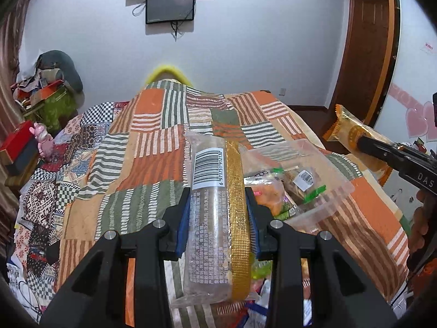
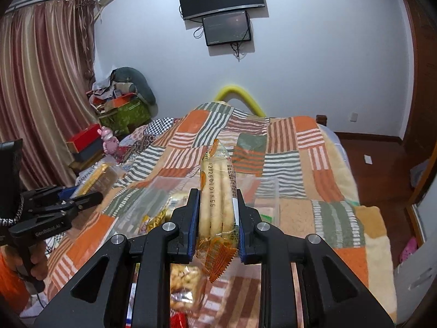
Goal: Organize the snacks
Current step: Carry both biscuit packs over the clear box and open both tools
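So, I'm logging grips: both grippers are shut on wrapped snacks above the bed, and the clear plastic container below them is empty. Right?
Not quite: the clear plastic container already holds several wrapped snacks, as the left wrist view shows. The rest stands: left gripper and right gripper each clamp a wrapped snack.

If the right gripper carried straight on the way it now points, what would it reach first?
Probably the clear plastic container lying on the patchwork blanket. The right gripper, shut on an orange-edged snack packet, points forward and downward, and the container sits just beyond the packet's tip. Depth is unclear, so it might pass over to the blanket.
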The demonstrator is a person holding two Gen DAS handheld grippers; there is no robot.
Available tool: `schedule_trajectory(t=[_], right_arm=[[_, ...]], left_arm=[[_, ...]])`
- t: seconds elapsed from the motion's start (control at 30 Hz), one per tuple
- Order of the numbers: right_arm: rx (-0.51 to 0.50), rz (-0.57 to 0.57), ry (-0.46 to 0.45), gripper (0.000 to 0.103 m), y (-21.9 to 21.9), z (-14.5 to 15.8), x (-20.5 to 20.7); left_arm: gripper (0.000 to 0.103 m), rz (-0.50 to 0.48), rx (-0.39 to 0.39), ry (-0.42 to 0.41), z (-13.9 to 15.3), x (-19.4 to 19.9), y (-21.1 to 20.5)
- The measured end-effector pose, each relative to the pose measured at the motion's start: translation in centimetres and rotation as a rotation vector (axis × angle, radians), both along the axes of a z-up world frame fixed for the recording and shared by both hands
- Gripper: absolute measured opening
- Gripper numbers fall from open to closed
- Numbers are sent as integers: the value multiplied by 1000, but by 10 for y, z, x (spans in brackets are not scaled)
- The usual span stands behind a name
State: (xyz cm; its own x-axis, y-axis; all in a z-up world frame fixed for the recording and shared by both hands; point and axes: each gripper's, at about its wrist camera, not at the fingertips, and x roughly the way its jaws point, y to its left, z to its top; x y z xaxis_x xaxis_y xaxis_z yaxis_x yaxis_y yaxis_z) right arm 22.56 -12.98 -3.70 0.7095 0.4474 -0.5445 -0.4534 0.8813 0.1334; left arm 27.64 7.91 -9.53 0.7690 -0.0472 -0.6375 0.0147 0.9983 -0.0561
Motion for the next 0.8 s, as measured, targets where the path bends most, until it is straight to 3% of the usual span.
schedule_trajectory(t=[0.2, 0.4, 0.8], right_arm=[[-23, 0, 20, 21, 14, -13, 19], [-26, 10, 96, 21, 24, -36, 41], [-170, 38, 141, 21, 49, -58, 64]], left_arm=[[36, 9, -23, 30, -17, 26, 1], [36, 3, -47, 80, -35, 55, 1], [36, 3, -8, 131, -59, 91, -4]])
